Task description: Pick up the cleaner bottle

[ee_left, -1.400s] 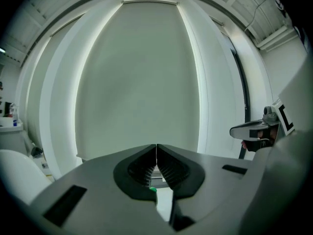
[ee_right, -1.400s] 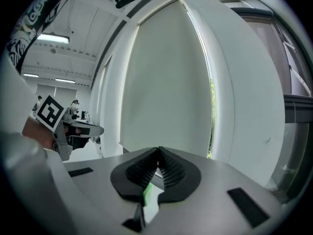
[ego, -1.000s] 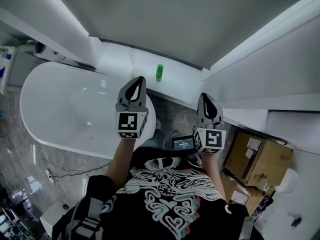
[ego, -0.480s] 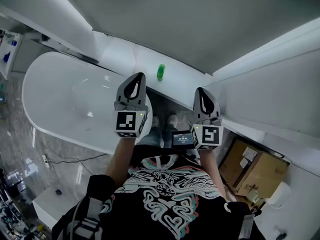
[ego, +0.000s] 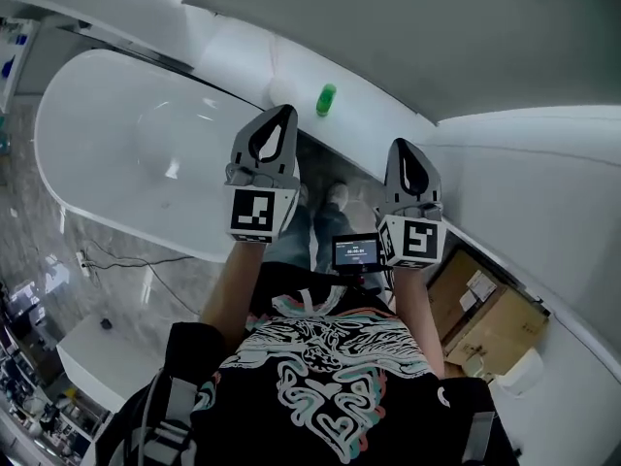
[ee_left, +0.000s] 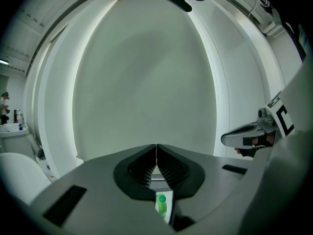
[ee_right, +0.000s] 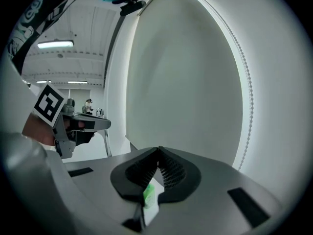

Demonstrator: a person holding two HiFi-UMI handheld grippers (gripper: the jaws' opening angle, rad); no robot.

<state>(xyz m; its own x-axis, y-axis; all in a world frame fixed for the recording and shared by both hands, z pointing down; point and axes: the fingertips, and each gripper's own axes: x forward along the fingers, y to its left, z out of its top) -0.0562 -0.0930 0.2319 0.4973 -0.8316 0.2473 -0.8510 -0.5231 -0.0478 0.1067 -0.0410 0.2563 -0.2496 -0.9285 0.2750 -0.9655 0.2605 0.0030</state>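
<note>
Green cleaner bottle (ego: pixel 326 99) stands on white ledge (ego: pixel 238 51); left tongs (ego: pixel 283 115), right tongs (ego: pixel 404 148) clenched empty.

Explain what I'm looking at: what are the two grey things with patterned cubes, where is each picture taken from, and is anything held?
There is no robot arm here: a person holds a gripper in each hand. The head view comes from a camera on the person's head that looks steeply down, so you see the shirt, both forearms, the left gripper and the right gripper. The patterned cubes are part of the grippers. The other two pictures come from a camera on each gripper, looking along its own jaws. In both, the jaws are shut tip to tip with nothing between them, so nothing is held. Ahead, a small green bottle stands on a white ledge beside a white bathtub. Both gripper views show the bottle low down, beyond the jaws.
</note>
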